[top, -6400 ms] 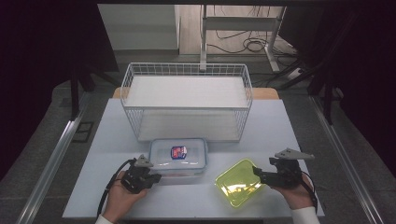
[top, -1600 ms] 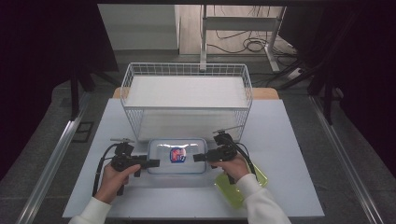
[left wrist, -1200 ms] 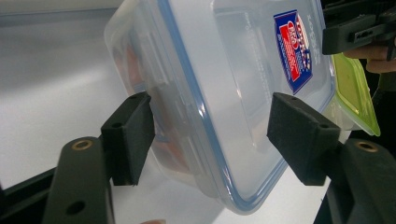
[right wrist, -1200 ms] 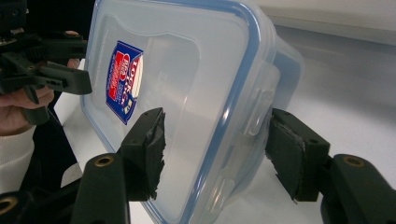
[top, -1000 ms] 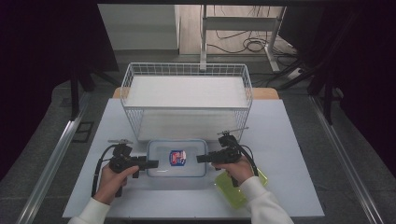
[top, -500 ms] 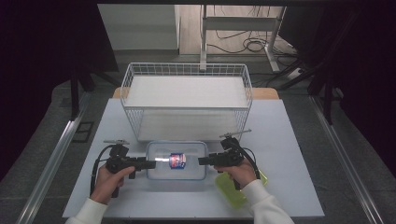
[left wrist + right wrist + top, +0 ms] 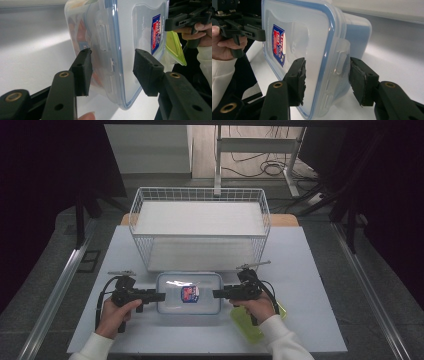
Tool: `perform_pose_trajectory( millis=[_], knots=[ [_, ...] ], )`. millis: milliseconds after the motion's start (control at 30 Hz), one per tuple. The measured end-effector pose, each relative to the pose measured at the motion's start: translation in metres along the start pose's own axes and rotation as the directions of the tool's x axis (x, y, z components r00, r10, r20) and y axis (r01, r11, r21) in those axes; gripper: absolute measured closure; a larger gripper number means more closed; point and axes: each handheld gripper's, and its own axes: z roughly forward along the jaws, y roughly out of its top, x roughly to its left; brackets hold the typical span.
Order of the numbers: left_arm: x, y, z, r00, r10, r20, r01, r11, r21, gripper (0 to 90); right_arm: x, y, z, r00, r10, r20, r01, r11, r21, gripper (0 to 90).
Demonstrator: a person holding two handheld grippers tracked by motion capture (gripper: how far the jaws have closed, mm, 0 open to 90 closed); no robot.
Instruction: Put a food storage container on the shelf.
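container (image 7: 189, 293): on table (image 7: 310, 255) just in front of wire basket (image 7: 200, 227) | left gripper (image 7: 161, 296): at its left end, jaws just closing, straddling latch, pads not yet pressing | right gripper (image 7: 216, 294): likewise at right end | green lid (image 7: 255, 325): now under right hand, uncovered six seconds back

This looks like a lab or test room set up for recording: a plain white table (image 7: 310, 270) stands on grey carpet, hemmed in by black curtains (image 7: 50, 195) on both sides. Behind it, loose cables (image 7: 260, 167) trail over a wooden floor around a metal stand (image 7: 218, 165), and an aluminium rail (image 7: 57, 295) runs along the table's left
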Motion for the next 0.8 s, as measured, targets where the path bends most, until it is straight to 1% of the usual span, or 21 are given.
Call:
perform_pose_trajectory(
  millis=[133, 200, 233, 267, 367, 500, 600, 667, 800],
  knots=[
    [0.000, 0.000, -0.001, 1.0000, 0.001, 0.004, -0.001, 1.0000, 0.003, 51.4, 0.002, -0.002, -0.001, 0.9999, -0.012, 0.003, 0.012, 1.000, -0.005, 49.5],
    [-0.001, 0.000, -0.001, 1.0000, 0.004, 0.004, -0.004, 1.0000, 0.000, 51.7, 0.001, -0.003, -0.002, 1.0000, -0.009, -0.003, 0.009, 1.000, -0.011, 49.9],
    [-0.002, -0.001, -0.002, 1.0000, 0.006, 0.005, -0.006, 1.0000, -0.002, 51.7, 0.000, -0.003, -0.002, 1.0000, -0.002, -0.009, 0.002, 1.000, -0.016, 50.5],
    [-0.003, 0.000, -0.002, 1.0000, 0.007, 0.005, -0.007, 1.0000, -0.003, 52.1, -0.001, -0.004, -0.003, 0.9997, 0.013, -0.019, -0.014, 1.000, -0.016, 50.5],
    [-0.004, 0.000, -0.002, 0.9999, 0.013, 0.004, -0.013, 0.9999, 0.000, 52.1, -0.001, -0.005, -0.004, 0.9998, 0.007, -0.020, -0.008, 1.000, -0.022, 50.5],
    [-0.005, 0.000, -0.002, 0.9999, 0.016, 0.006, -0.016, 0.9999, -0.002, 52.3, 0.000, -0.006, -0.005, 0.9999, -0.003, -0.014, 0.003, 1.000, -0.021, 50.5],
    [-0.007, 0.001, -0.005, 0.9998, 0.015, 0.014, -0.015, 0.9997, -0.022, 53.0, 0.002, -0.007, -0.007, 0.9997, -0.019, -0.016, 0.019, 0.999, -0.042, 50.6],
    [-0.009, 0.002, -0.007, 0.9996, 0.024, 0.011, -0.024, 0.9994, -0.024, 53.2, 0.005, -0.006, -0.009, 0.9992, -0.037, -0.011, 0.037, 0.998, -0.053, 50.6],
    [-0.015, 0.004, -0.009, 0.9990, 0.045, 0.003, -0.044, 0.9985, -0.033, 53.2, 0.007, -0.006, -0.013, 0.9987, -0.049, -0.011, 0.048, 0.996, -0.068, 50.6]
  ],
)
